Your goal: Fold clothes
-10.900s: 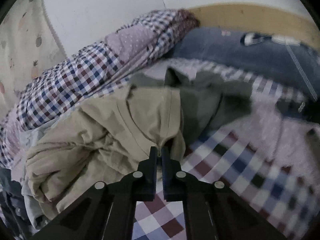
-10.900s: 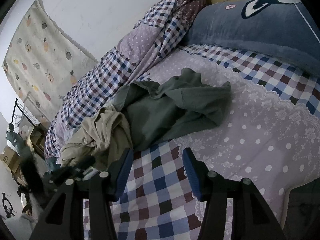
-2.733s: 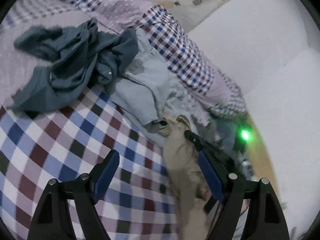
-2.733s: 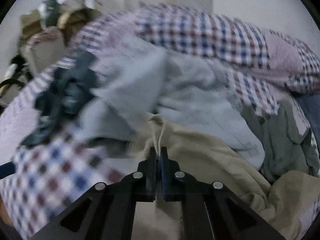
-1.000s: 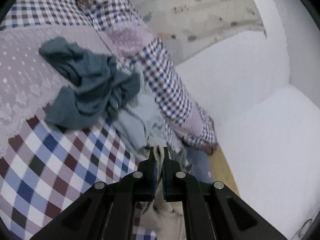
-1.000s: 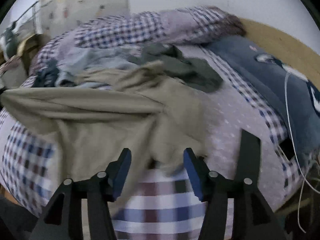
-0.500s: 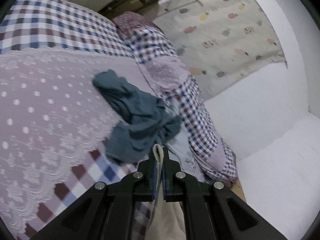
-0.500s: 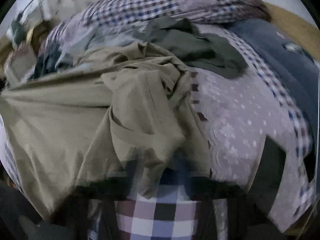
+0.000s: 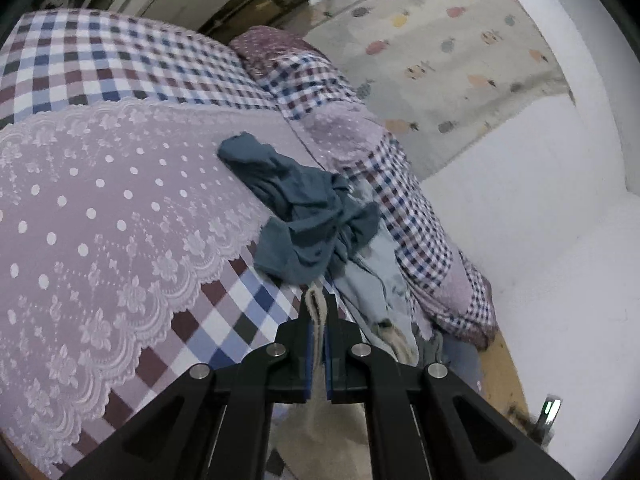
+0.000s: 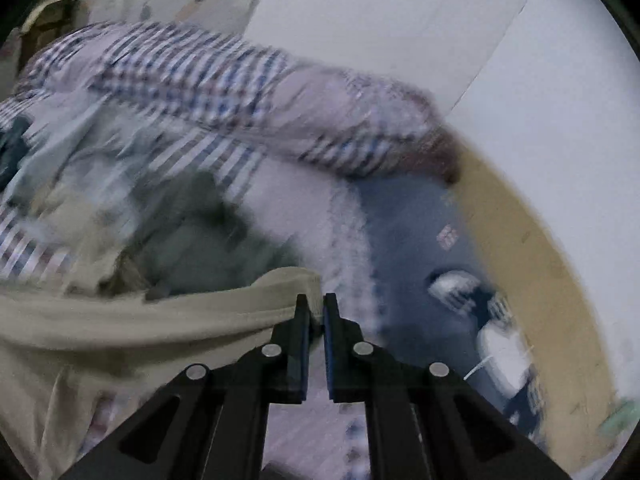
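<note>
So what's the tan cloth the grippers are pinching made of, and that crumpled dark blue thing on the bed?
The tan cloth looks like soft, matte woven cotton: it drapes in loose folds with a thick stitched edge, though I can't be sure. The crumpled dark blue garment looks like thin, dull knit jersey, bunching into small soft wrinkles.

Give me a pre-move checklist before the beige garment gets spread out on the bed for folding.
1. Left claw shut on the beige garment: ok, a fold of cloth is pinched between its fingers.
2. Right claw shut on the beige garment: ok, an edge sits between its fingers.
3. Cloth taut between the two grips: cannot tell, no view shows both ends.
4. Bare bed cover to lay it on: ok, the dotted lace cover has nothing on it.
5. Teal garment clear of the landing spot: ok, it lies crumpled near the rolled checked quilt.
6. Right wrist view sharp enough to aim: not ok, heavily blurred.
</note>
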